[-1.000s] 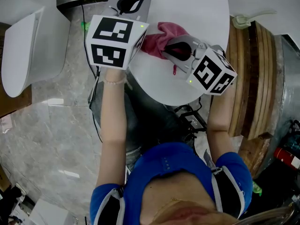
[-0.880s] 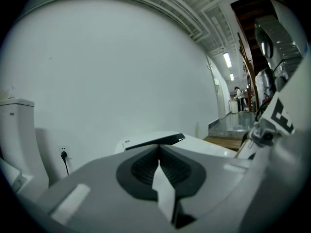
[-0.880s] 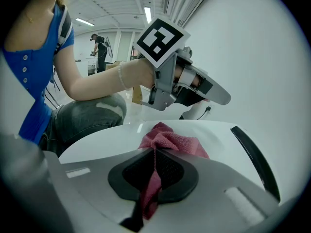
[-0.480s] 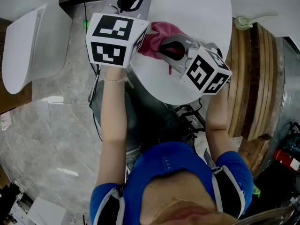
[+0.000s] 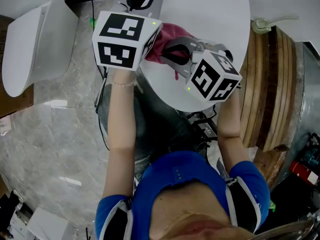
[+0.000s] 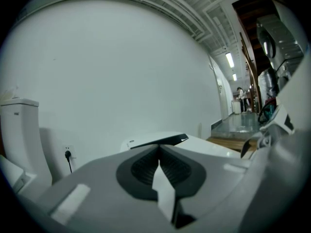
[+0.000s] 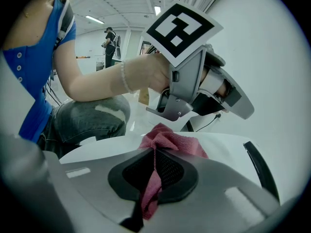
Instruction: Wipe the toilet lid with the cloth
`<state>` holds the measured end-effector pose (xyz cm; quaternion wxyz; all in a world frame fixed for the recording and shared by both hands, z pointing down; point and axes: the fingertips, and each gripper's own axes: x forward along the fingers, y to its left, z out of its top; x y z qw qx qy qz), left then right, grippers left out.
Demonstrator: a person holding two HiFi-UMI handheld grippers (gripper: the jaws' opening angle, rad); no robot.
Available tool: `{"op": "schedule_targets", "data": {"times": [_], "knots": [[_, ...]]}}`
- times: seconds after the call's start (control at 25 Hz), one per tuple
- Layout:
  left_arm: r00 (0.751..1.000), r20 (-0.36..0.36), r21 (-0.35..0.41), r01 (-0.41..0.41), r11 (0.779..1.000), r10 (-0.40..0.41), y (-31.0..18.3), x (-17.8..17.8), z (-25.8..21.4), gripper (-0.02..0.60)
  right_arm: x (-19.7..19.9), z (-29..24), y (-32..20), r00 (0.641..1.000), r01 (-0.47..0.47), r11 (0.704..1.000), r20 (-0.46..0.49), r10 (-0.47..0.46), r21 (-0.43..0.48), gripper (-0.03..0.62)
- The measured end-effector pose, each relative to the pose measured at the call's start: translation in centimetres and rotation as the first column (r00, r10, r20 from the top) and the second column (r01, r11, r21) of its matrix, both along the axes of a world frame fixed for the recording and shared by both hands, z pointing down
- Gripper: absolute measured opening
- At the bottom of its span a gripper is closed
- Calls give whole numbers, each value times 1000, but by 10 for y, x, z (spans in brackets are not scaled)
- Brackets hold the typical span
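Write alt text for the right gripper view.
The right tool is shut on a pink cloth bunched on the white toilet lid. Beyond it, a person in a blue top holds the left tool above the lid.

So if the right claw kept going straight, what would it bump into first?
Probably the left claw, which sits right ahead, just past the pink cloth the right claw is pinching. Depth is hard to judge.

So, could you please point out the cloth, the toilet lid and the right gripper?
cloth [image 5: 172, 33]: head view, bunched pink middle.
toilet lid [image 5: 210, 14]: head view, bare white top.
right gripper [image 7: 155, 155]: right gripper view, between its fingertips.
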<state>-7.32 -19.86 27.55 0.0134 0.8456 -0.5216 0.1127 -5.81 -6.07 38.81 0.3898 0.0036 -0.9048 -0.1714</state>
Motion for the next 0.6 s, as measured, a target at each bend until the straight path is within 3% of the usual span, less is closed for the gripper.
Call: {"op": "schedule_targets", "data": {"times": [0.6], "knots": [[1000,-7,-4,17,1000,-17,-3,-7,2,2,-17,3,9,999,35,999,-18,-35,27,11]]}}
